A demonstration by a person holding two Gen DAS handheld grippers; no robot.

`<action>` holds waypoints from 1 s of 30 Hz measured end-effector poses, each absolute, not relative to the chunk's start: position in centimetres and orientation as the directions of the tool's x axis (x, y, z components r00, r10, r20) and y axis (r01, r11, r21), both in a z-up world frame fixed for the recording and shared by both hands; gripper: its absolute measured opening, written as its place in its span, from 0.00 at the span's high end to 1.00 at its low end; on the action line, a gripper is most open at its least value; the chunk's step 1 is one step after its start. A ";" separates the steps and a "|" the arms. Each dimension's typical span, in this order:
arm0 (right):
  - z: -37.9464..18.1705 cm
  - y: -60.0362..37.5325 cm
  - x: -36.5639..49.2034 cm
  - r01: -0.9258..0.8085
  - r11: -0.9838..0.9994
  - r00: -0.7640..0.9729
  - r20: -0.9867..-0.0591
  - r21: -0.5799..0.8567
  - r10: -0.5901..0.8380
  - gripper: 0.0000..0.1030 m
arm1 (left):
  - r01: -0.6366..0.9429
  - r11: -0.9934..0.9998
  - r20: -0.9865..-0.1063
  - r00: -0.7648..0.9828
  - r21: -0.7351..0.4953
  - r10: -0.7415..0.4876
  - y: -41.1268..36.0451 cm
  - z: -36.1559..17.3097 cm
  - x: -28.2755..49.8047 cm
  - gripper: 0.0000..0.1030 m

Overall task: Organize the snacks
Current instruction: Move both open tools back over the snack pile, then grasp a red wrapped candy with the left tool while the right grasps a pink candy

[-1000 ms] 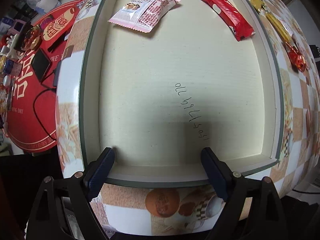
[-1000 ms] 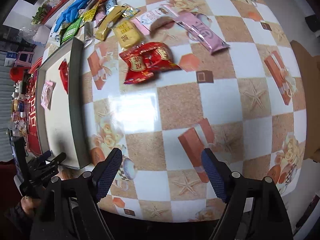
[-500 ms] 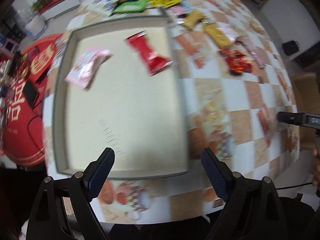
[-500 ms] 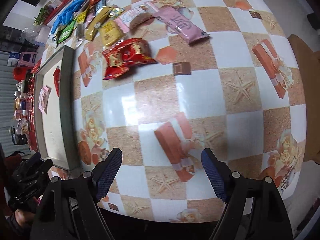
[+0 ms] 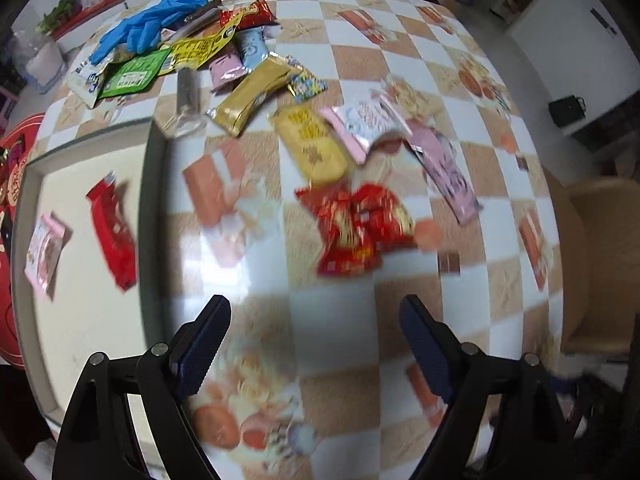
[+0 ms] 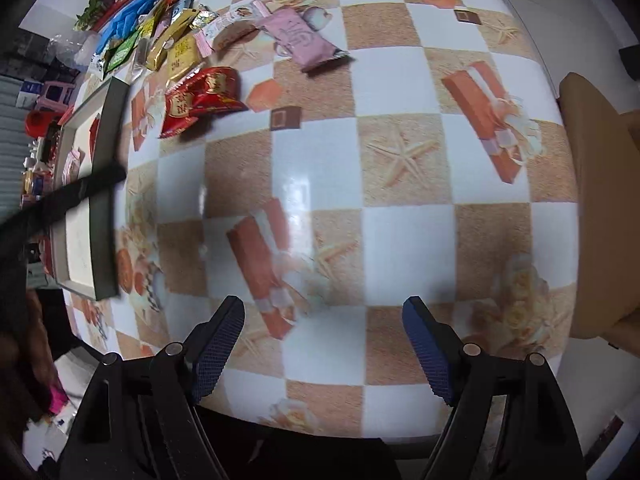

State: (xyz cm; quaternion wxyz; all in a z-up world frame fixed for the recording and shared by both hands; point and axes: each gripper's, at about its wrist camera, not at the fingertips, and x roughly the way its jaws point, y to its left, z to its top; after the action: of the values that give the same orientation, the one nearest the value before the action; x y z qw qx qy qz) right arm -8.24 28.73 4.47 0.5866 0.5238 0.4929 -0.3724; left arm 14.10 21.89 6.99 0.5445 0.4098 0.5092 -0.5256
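A grey-rimmed tray (image 5: 154, 208) lies at the left of the left wrist view, with a red packet (image 5: 112, 232) and a pink packet (image 5: 44, 248) in it. Loose snacks lie on the checkered table: red crinkly packets (image 5: 360, 228), a yellow packet (image 5: 316, 144), a gold packet (image 5: 252, 96) and a long pink packet (image 5: 448, 168). My left gripper (image 5: 316, 320) hangs open over bare table below the red packets. My right gripper (image 6: 324, 320) is open near the table's front edge, far from the red packets (image 6: 200, 96) and the tray (image 6: 104, 184).
More packets, a green one (image 5: 132, 74) among them, and blue gloves (image 5: 152, 28) are heaped at the table's far side. A tan chair (image 6: 600, 160) stands past the right edge. A dark bar, likely the other gripper (image 6: 60, 204), crosses the tray in the right wrist view.
The left gripper has swung right from over the tray's floor to over the checkered table, so the loose snacks now show. The right gripper drifted so the snacks sit farther up-left. Both stay open.
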 end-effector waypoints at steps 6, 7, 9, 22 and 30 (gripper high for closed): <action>4.7 30.0 -10.8 0.953 0.210 0.205 -0.976 0.217 0.077 0.20 | 0.995 0.094 -0.994 -0.011 -0.021 -0.104 18.8 3.6 13.0 0.23; 4.7 30.2 -11.2 0.953 0.214 0.201 -0.977 0.213 0.078 0.20 | 0.996 0.090 -0.995 -0.004 -0.013 -0.104 18.5 3.2 13.0 0.23; 4.6 30.5 -11.9 0.954 0.216 0.196 -0.977 0.209 0.080 0.20 | 0.994 0.107 -0.994 -0.008 -0.020 -0.111 18.0 2.8 13.2 0.26; 4.6 28.6 -11.1 0.942 0.264 0.197 -0.979 0.205 0.058 0.20 | 0.994 0.103 -0.995 -0.014 -0.024 -0.100 17.1 1.8 13.2 0.75; 5.7 19.0 -7.0 0.924 0.329 0.228 -0.972 0.197 -0.057 0.32 | 0.987 0.152 -0.996 -0.039 -0.050 -0.077 19.4 1.9 14.6 0.76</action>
State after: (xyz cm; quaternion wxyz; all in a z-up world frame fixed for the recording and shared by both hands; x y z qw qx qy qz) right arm -6.96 19.04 5.74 0.6488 0.4393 0.4932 -0.3779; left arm 14.59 19.42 1.88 0.5440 0.4298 0.5292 -0.4892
